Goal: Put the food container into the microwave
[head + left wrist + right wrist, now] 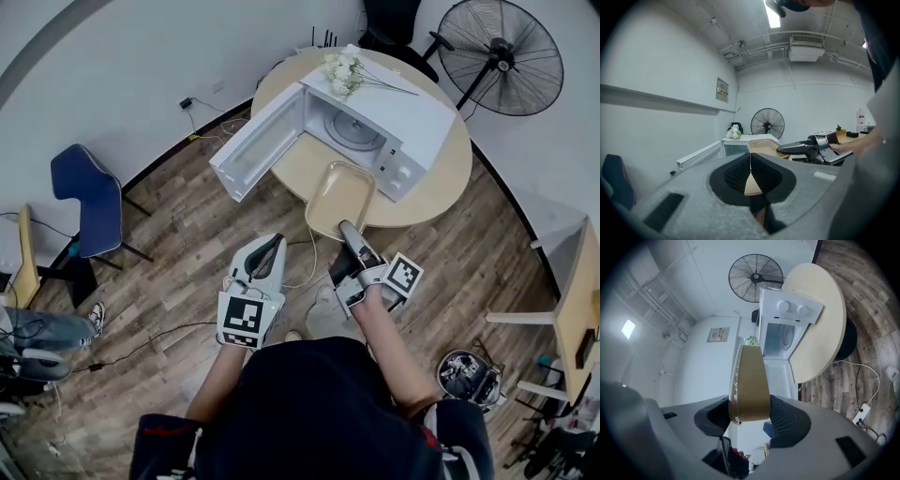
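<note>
In the head view, the right gripper holds a beige food container by its near rim. The container sticks out over the edge of the round counter, in front of the white microwave, whose door hangs open to the left. The left gripper is beside it, over the wooden floor. In the left gripper view, the left gripper's jaws are pressed together with nothing between them. The right gripper and the container are ahead on the right. In the right gripper view, that gripper's jaws clamp the container seen edge-on, with the open microwave beyond it.
</note>
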The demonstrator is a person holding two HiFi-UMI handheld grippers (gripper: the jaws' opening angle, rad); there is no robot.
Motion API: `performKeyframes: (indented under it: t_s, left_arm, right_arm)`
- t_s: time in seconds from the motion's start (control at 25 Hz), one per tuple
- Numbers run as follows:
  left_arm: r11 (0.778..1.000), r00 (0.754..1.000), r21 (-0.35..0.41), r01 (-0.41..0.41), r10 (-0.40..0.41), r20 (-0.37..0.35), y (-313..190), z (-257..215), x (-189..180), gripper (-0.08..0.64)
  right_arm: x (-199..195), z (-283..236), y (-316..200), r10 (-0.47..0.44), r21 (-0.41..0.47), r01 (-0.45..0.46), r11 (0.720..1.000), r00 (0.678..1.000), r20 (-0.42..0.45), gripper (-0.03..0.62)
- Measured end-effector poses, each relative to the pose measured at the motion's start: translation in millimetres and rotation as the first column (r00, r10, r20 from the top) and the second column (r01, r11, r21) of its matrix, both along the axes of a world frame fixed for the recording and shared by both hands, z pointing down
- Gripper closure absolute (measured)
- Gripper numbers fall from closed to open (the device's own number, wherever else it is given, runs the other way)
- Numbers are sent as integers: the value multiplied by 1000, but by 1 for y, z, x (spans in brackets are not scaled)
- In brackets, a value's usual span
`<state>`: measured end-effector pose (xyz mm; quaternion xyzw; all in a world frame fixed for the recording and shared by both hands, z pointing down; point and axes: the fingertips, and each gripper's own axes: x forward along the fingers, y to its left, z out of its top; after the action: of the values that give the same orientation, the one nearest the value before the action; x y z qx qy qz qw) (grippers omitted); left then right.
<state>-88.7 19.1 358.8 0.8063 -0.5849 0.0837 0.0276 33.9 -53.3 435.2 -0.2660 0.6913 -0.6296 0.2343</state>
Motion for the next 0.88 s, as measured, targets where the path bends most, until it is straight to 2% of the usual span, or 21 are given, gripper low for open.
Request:
performKeyframes:
  t_s: [0.48, 0.88]
  left_arm:
    - [998, 999, -30, 48, -47, 20, -103, 5, 18, 540]
    - [994, 998, -97, 59, -58, 11, -138, 34, 30, 540]
  right_arm:
    - [5, 14, -104, -55, -40, 55, 998, 998, 5, 367]
    - [7, 52, -141, -71, -122, 68, 990, 997, -13, 367]
